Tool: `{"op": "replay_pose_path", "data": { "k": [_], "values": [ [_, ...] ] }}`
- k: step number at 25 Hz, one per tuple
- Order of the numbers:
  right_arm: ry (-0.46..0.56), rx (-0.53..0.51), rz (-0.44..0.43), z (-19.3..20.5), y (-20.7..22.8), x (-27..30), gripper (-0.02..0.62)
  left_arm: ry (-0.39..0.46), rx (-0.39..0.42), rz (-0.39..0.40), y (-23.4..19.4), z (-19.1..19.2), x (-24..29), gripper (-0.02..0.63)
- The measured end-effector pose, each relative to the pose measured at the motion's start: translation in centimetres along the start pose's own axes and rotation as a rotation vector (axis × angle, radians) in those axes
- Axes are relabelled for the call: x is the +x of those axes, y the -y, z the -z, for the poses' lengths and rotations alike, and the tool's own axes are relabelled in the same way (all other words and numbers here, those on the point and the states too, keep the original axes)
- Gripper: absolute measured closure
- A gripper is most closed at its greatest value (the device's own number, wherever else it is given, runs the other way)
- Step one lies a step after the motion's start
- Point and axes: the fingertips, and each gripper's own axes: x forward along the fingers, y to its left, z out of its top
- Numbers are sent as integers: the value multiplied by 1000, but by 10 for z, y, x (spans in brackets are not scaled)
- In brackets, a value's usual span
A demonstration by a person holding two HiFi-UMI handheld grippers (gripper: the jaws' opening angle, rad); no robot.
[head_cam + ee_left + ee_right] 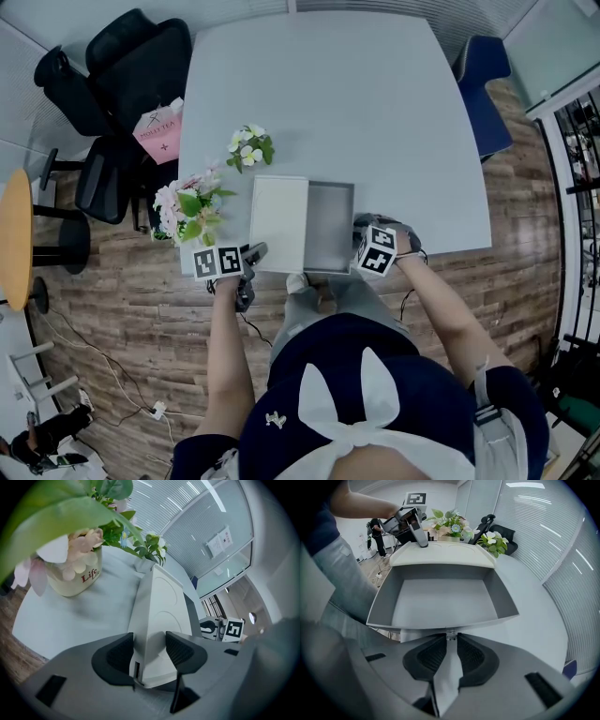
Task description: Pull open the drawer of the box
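A white box (279, 223) lies near the front edge of the pale grey table (328, 94). Its grey drawer (330, 228) is slid out to the right and is empty (440, 597). My left gripper (247, 257) holds the box's near left end. In the left gripper view the box (159, 606) fills the gap between the two black pads (121, 656), with the gripper (149, 644) shut on it. My right gripper (360, 246) is at the drawer's outer end. It is (451, 639) shut on a white pull tab (448, 670) fixed to the drawer's front wall.
A cream flower pot (187, 208) stands just left of the box and close to the left gripper. A smaller flower bunch (249, 147) sits behind it. Black office chairs (122, 103) and a pink bag (159, 131) are left of the table, a blue chair (483, 94) right.
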Motion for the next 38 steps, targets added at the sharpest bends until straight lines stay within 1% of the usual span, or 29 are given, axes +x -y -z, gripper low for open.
{"op": "replay_pose_path", "data": {
  "k": [7,10,16,19,21,23,27,30,32,35,38],
  "values": [
    [21,45,-4,0,0,1,518,5,-1,0,-1,-1,1,382],
    [33,58,1,-1,0,0,514,16,13,-3,-1,-1,-1,382],
    [78,113,13,-1,4,-9,481,97,49,-10,0,-1,-4,383],
    [117,163,28,-2,8,-19,489,130,59,-10,-1,-1,-5,383],
    [145,205,44,-3,13,-26,492,154,62,-25,-2,-3,-7,383],
    [166,230,64,-3,18,-34,499,197,57,-58,-5,-8,-12,383],
    [218,291,88,-7,24,-48,502,311,52,-109,-4,-28,-31,383],
    [263,331,115,-13,26,-62,509,395,84,-139,7,-42,-47,383],
    [297,342,138,-20,28,-72,512,439,114,-142,19,-48,-53,385],
    [361,360,163,-35,31,-87,516,480,178,-145,39,-53,-58,405],
    [440,404,164,-53,33,-105,520,513,230,-125,65,-57,-61,477]
  ]
}}
